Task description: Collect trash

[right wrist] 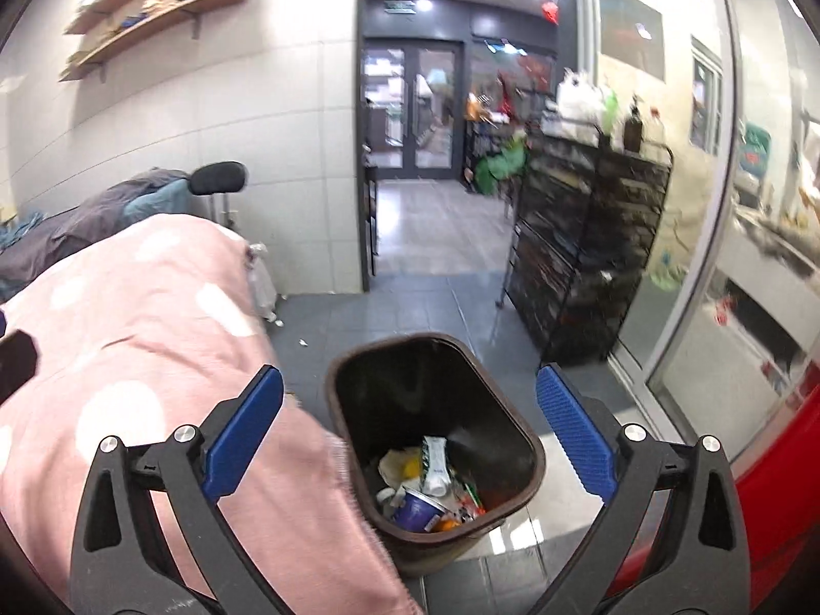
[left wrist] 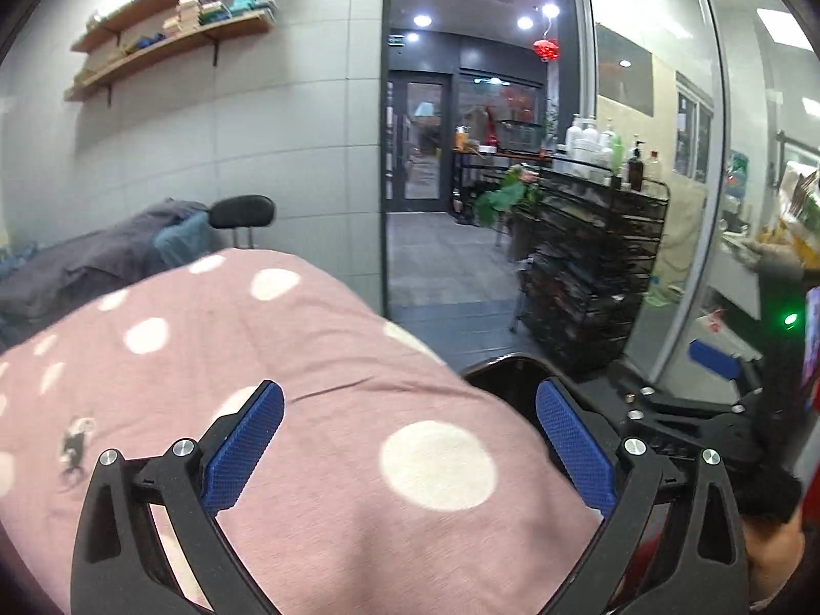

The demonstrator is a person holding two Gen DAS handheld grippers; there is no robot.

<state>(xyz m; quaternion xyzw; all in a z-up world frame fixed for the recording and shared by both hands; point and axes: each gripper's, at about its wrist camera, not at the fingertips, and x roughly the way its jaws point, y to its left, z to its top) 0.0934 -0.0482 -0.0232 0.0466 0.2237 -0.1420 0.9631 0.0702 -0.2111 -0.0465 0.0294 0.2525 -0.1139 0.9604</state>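
The left tongs [left wrist: 410, 441] fill the bottom of the frame, their blue pads [left wrist: 241, 448] spread wide with nothing between them, hanging over a pink blanket [left wrist: 287, 359] with white dots. Right of the blanket, at lower centre, a sliver of a dark bin rim [left wrist: 505, 364] shows. At the right edge the right tongs [left wrist: 712, 364] appear, a blue pad visible. A black wire rack [left wrist: 594, 266] topped with bottles stands at centre right. Wooden shelves [left wrist: 169, 36] hang at upper left.

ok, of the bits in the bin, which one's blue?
The cup, lying at the near end of the bin among the trash. The wrapper beside it is white and green, and the crumpled paper is yellowish.
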